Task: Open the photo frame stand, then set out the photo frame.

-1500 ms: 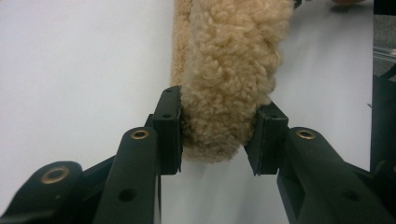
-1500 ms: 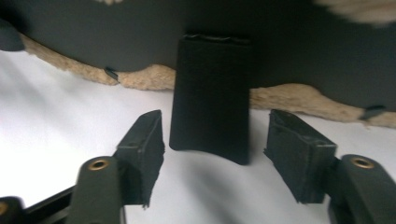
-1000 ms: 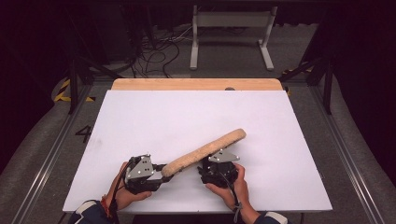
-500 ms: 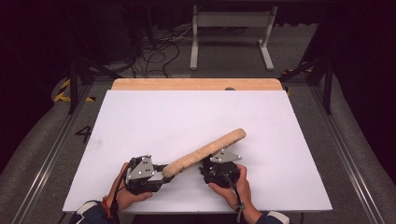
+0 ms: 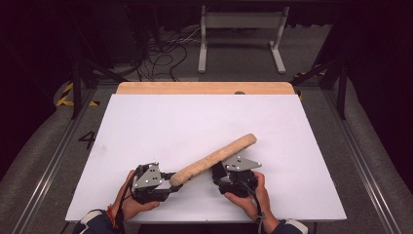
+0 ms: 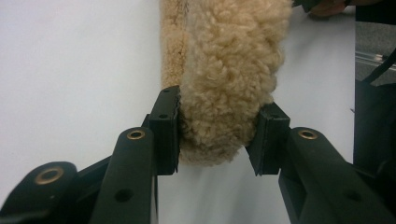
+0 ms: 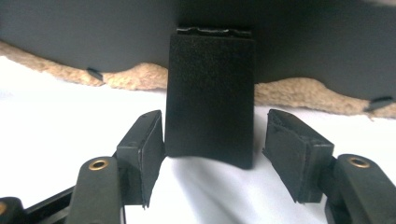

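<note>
A long tan fleece pad (image 5: 214, 158) lies slantwise on the white table (image 5: 146, 126), its near end lifted a little. My left gripper (image 5: 173, 183) is shut on that near end; in the left gripper view both pads squeeze the fleece (image 6: 229, 70) at the left gripper (image 6: 218, 135). My right gripper (image 5: 219, 170) sits under the pad's middle. In the right gripper view a black flap (image 7: 210, 98) hangs from the pad's dark underside (image 7: 93, 32) between the jaws of the right gripper (image 7: 212, 158). Those jaws have just been opening; the right pad stands clear of the flap.
A wooden strip (image 5: 204, 87) runs along the table's far edge. Beyond it a metal stand (image 5: 238, 29) and loose cables (image 5: 165, 53) are on the floor. Rails (image 5: 358, 161) flank the table.
The right hand has shifted very slightly beside the pad. The fleece pad and the left gripper have kept their places.
</note>
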Demonstrator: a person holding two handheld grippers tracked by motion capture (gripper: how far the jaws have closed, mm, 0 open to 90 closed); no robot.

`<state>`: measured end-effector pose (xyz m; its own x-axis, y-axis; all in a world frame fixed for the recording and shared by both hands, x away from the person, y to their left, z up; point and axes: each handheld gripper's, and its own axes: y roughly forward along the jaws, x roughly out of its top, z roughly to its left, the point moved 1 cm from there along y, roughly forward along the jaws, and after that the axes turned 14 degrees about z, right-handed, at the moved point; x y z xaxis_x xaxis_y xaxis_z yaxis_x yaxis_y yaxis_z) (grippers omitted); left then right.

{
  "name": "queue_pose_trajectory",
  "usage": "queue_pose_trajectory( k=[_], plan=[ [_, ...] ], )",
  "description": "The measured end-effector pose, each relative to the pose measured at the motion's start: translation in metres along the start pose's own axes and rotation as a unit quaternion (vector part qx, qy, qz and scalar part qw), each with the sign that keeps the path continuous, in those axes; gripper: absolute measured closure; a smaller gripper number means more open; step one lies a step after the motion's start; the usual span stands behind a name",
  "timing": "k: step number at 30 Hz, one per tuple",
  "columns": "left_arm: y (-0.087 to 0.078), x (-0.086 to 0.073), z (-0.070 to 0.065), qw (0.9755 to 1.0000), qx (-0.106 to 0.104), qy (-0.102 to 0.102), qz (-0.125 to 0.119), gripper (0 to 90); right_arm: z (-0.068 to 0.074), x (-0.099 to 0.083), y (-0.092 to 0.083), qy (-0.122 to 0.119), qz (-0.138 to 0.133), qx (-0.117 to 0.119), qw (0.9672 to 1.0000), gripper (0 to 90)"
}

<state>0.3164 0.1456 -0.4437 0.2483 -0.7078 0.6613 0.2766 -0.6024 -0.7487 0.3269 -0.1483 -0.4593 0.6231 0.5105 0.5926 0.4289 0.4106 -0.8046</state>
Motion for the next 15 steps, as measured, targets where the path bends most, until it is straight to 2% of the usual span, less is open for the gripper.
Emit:
queue_pose_trajectory(
  k=[5,11,15],
  plan=[
    [0.0,0.0,-0.001,1.0,0.001,0.001,0.001,60.9,-0.008,-0.005,-0.014,0.004,-0.013,-0.001,0.9999,37.9],
    [0.0,0.0,0.0,1.0,0.0,0.002,0.001,60.8,-0.019,-0.006,-0.03,0.01,-0.029,0.01,0.9995,38.9],
    [0.0,0.0,-0.001,1.0,0.0,0.001,0.001,60.6,-0.026,-0.008,-0.037,0.022,-0.035,0.008,0.9991,38.9]
  ],
)
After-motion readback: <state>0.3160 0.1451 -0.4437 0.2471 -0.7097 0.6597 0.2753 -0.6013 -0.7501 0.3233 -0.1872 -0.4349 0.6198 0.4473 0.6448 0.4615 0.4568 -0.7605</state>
